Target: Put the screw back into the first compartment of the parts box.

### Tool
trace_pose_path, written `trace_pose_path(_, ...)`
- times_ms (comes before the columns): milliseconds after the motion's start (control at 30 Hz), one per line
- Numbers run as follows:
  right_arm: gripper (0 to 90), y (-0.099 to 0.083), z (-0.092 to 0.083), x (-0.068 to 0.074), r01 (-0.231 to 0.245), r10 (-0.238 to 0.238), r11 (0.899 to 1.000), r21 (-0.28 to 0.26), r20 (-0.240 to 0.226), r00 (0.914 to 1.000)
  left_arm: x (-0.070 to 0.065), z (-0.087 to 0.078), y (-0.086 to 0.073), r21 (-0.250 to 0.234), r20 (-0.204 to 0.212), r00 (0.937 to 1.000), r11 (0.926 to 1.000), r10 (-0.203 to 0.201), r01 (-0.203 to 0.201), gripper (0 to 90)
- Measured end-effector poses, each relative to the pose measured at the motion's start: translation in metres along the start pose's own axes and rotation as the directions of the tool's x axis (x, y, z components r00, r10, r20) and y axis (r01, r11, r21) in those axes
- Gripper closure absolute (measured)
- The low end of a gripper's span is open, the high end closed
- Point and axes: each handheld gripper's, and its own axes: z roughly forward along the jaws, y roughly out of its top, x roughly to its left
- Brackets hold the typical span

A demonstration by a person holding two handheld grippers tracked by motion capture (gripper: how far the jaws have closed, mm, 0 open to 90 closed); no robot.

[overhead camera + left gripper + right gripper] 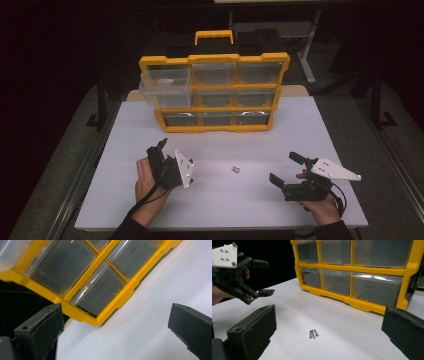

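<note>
Nearest the high camera, both hands sit at the near edge of the white table point(150, 200), each carrying a gripper with nothing in it. On the person's left, the left gripper point(159, 146) has its jaws spread wide and empty; its own view looks along them at the lower drawers of the yellow organiser point(215, 92), which stands ahead of it at the far side of the table with its top-left drawer point(165, 85) pulled partly out. Between the two grippers lies a small cluster of screws point(235, 170), loose on the bare table surface and touching one another. From the left gripper the screws lie off to its right and slightly nearer the person; from the right gripper point(285, 167), also wide open and empty, they lie to its left and just ahead. In the right gripper view the screws point(313, 334) sit squarely between its jaws, long axes running roughly away from that camera. Judgement: the right gripper is the nearer and better aligned for a pick; the screws' small size makes a clean pinch uncertain.
</note>
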Motion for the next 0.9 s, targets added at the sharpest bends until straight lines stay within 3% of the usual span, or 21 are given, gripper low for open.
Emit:
trace_pose_path(100, 0.0, 0.0, 0.0, 0.0, 0.001, -0.001, 1.0, 0.001, -0.003, 1.0, 0.004, 0.0, -0.001, -0.001, 0.023, 0.9983, 0.9986, -0.054, 0.054, 0.0)
trace_pose_path(200, 0.0, 0.0, 0.0, 0.0, 0.003, -0.003, 1.0, 0.001, -0.003, 1.0, 0.01, -0.001, -0.003, 0.0, 0.057, 0.9898, 0.9914, -0.131, 0.131, 0.0)
trace_pose_path(233, 0.0, 0.0, 0.0, 0.0, 0.003, -0.003, 1.0, 0.001, -0.003, 1.0, 0.01, -0.001, -0.003, 0.0, 0.057, 0.9898, 0.9914, -0.131, 0.131, 0.0)
trace_pose_path(367, 0.0, 0.0, 0.0, 0.0, 0.004, -0.004, 1.0, 0.002, -0.003, 1.0, 0.015, -0.001, -0.004, -0.013, 0.089, 0.97, 0.9735, -0.226, 0.228, 0.0)
trace_pose_path(567, 0.0, 0.0, 0.0, 0.001, 0.003, -0.003, 1.0, 0.003, -0.003, 1.0, 0.023, -0.001, -0.009, -0.013, 0.138, 0.9425, 0.9509, -0.304, 0.309, 0.0)
trace_pose_path(667, 0.0, 0.0, 0.0, 0.001, 0.004, -0.004, 1.0, 0.003, -0.003, 1.0, 0.026, -0.001, -0.012, -0.027, 0.166, 0.9209, 0.9319, -0.352, 0.362, 0.0)
trace_pose_path(700, 0.0, 0.0, 0.0, 0.001, 0.004, -0.004, 1.0, 0.003, -0.003, 1.0, 0.028, -0.001, -0.013, -0.036, 0.171, 0.9218, 0.9328, -0.348, 0.359, 0.0)
trace_pose_path(733, 0.0, 0.0, 0.0, 0.001, 0.004, -0.004, 1.0, 0.003, -0.003, 1.0, 0.03, -0.002, -0.014, -0.048, 0.189, 0.9094, 0.9216, -0.37, 0.385, 0.0)
trace_pose_path(767, 0.0, 0.0, 0.0, 0.001, 0.004, -0.004, 1.0, 0.003, -0.003, 1.0, 0.03, -0.002, -0.014, -0.048, 0.189, 0.9094, 0.9216, -0.37, 0.385, 0.0)
trace_pose_path(800, 0.0, 0.0, 0.0, 0.001, 0.004, -0.004, 1.0, 0.003, -0.003, 1.0, 0.033, -0.003, -0.015, -0.053, 0.207, 0.8983, 0.9124, -0.387, 0.406, 0.0)
trace_pose_path(833, 0.0, 0.0, 0.0, 0.001, 0.004, -0.004, 1.0, 0.003, -0.003, 1.0, 0.033, -0.003, -0.015, -0.053, 0.207, 0.8983, 0.9124, -0.387, 0.406, 0.0)
trace_pose_path(867, 0.0, 0.0, 0.001, 0.001, 0.003, -0.003, 1.0, 0.003, -0.003, 1.0, 0.034, -0.003, -0.016, -0.054, 0.214, 0.8937, 0.9088, -0.394, 0.414, 0.0)
trace_pose_path(900, 0.0, 0.0, 0.001, 0.001, 0.003, -0.003, 1.0, 0.003, -0.003, 1.0, 0.035, -0.003, -0.018, -0.055, 0.226, 0.8831, 0.8998, -0.411, 0.433, 0.0)
